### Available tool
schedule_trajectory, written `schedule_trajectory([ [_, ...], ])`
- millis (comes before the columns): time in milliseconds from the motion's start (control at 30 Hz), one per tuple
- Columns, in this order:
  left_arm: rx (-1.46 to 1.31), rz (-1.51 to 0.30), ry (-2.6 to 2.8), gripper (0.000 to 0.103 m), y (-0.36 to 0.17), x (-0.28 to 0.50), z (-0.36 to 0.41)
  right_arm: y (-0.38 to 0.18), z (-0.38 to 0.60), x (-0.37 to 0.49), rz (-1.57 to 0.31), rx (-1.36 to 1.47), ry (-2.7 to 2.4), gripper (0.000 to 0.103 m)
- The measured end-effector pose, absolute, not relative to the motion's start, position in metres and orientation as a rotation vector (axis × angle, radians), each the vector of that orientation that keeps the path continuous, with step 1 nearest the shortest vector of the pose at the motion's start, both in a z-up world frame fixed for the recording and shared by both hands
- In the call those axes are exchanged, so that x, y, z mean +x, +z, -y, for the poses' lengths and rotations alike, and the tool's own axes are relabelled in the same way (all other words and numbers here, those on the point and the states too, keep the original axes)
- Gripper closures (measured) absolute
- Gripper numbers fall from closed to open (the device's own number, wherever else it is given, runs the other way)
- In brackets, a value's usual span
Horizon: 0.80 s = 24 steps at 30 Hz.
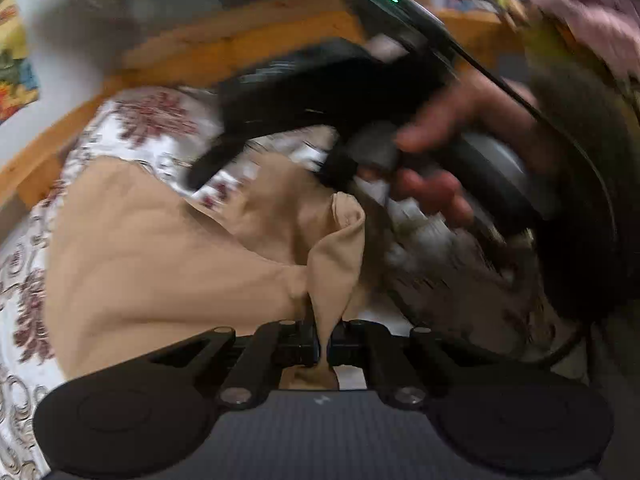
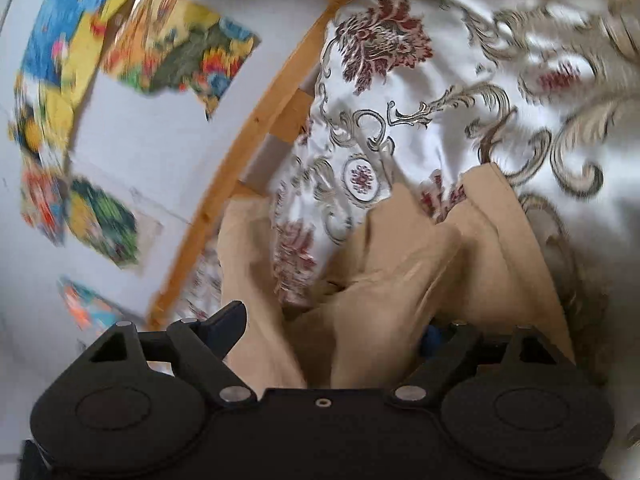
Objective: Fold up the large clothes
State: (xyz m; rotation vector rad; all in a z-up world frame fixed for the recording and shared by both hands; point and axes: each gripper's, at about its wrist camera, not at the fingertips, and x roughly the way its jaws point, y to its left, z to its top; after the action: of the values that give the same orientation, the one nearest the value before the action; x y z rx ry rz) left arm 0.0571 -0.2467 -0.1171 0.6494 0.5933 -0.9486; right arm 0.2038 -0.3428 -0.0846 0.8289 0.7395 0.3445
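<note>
A tan garment (image 1: 152, 264) lies spread on a white bedspread with maroon flowers (image 1: 160, 128). My left gripper (image 1: 323, 346) is shut on a pinched fold of the tan cloth, which rises between the jaws. In the left wrist view the right gripper (image 1: 320, 92), black and blurred, is held by a hand (image 1: 448, 148) above the garment. In the right wrist view the tan garment (image 2: 400, 272) drapes between the wide-apart fingers of my right gripper (image 2: 340, 328); the cloth hides the right finger's tip, so any grip is unclear.
A wooden bed frame (image 1: 248, 40) runs along the far side, and shows in the right wrist view (image 2: 248, 160). A white wall with colourful stickers (image 2: 176, 52) stands beyond it. The person's body in dark clothes (image 1: 580, 200) fills the right.
</note>
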Motion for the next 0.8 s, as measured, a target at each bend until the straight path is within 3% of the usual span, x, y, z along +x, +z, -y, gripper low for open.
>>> schedule_trajectory([
  [233,0.583,-0.644,-0.957,0.099,-0.132,0.065,0.238,-0.086,0.313,0.206,-0.833,0.473,0.4,0.011],
  [500,0.415,-0.692,-0.907,0.099,-0.124,0.082,0.221,-0.118,0.375,0.217,-0.778,1.084,0.465,0.01],
  [667,0.446,-0.665,-0.925,0.099,-0.121,0.076,0.222,-0.117,0.36,0.232,-0.811,0.996,0.498,0.016],
  [800,0.541,-0.623,-0.932,0.099,-0.126,0.061,0.226,-0.09,0.316,0.228,-0.821,0.638,0.522,0.039],
])
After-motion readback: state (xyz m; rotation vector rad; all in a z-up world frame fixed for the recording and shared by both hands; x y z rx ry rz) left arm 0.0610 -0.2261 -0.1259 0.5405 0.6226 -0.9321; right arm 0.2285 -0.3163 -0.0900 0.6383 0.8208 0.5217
